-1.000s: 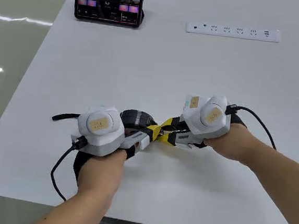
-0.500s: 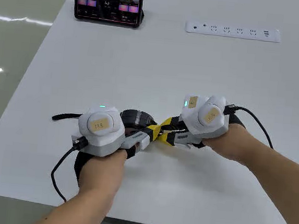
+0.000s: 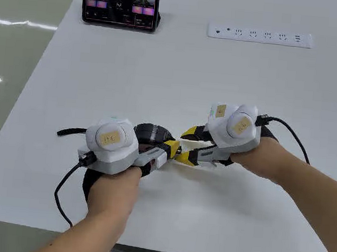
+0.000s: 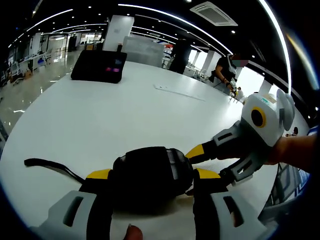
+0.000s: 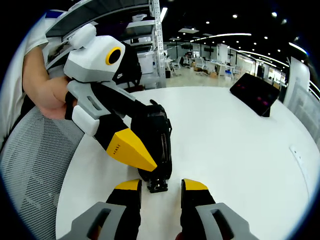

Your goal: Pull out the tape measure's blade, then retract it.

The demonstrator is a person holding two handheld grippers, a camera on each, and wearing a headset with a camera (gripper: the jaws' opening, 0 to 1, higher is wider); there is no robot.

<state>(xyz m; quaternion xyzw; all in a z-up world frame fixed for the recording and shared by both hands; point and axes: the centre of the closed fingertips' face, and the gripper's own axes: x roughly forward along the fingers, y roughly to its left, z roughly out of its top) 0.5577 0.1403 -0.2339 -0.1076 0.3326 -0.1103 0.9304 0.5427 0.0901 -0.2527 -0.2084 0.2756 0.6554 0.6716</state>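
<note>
- Firmly closed, the left hand-held gripper (image 4: 152,174) clamps the black tape measure (image 5: 156,132) on the counter (image 3: 161,72).
- Meanwhile the right hand-held gripper (image 5: 162,186) stands open, jaws flanking the blade hook (image 5: 158,185).

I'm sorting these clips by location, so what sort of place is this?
Likely an open-plan office or lab: a long white table with a power strip and a propped-up tablet, a mesh office chair, and rows of desks in the background.

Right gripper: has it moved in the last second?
Yes. The right gripper opened its claw off the tape measure tab; its body holds place against the power strip.
</note>
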